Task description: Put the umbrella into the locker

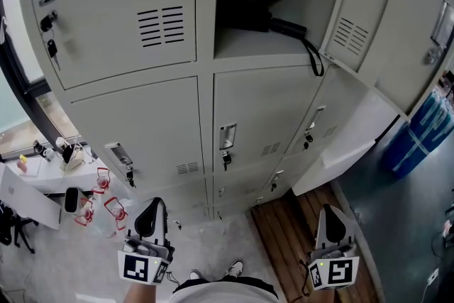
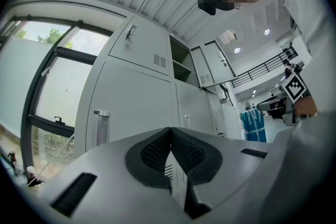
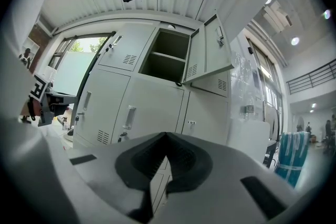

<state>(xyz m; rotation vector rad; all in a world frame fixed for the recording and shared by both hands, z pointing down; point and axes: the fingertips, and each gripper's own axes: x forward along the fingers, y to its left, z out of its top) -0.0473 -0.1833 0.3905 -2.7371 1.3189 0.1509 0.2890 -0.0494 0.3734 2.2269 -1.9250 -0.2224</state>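
A black umbrella [image 1: 285, 27] lies inside the open upper locker [image 1: 248, 46], and its strap [image 1: 315, 59] hangs over the front edge. That locker's door [image 1: 358, 3] stands swung out to the right. Both grippers are held low, well below the open locker and in front of the bottom row. My left gripper [image 1: 150, 211] is shut with nothing between its pads [image 2: 157, 149]. My right gripper [image 1: 333, 218] is also shut and empty, its pads [image 3: 181, 157] meeting at the tips. The open locker [image 3: 167, 60] shows high up in the right gripper view.
Closed grey locker doors [image 1: 142, 131] fill the wall. A white panel [image 1: 347, 145] leans at the lower right of the lockers. A blue bin [image 1: 424, 128] stands at the right. A white table [image 1: 42, 177] with bottles and small items is at the left. The person's shoes [image 1: 234, 268] are below.
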